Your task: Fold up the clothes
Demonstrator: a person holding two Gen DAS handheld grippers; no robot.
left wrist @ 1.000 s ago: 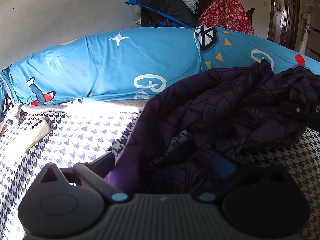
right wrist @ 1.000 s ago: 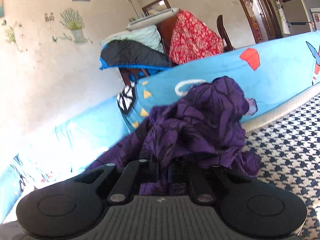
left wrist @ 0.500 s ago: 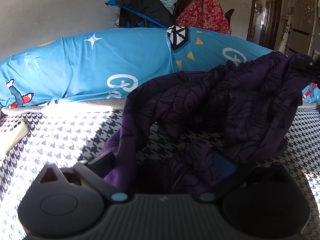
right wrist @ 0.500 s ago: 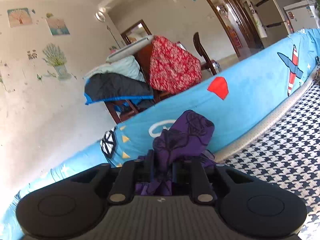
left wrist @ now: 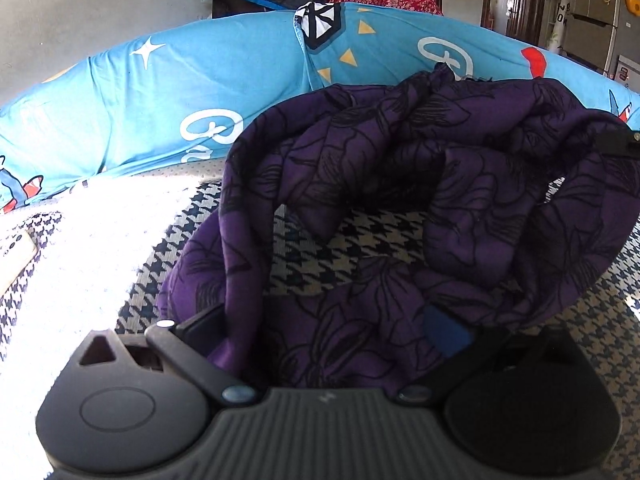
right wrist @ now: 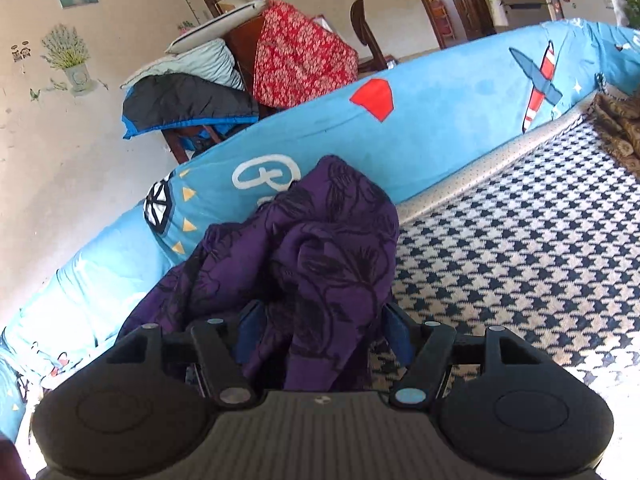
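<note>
The purple garment (left wrist: 400, 184) covered both grippers' fingertips, hiding how the jaws stood; a pale flat object (left wrist: 14, 258) was cut off at the left edge

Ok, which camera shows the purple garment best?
Left wrist: the garment spreads across the frame, draping in a loop over the houndstooth cover. The right wrist view shows only a bunched clump rising between its tongs.

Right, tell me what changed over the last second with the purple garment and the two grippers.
The right gripper, shut on the purple garment a second ago, has spread wide; the cloth now lies loosely between its fingers. The left gripper swung rightward along the blue cushion, so the phone slid to the frame edge. Unchanged: the left gripper's open fingers, cloth between them, and the houndstooth cover.
</note>
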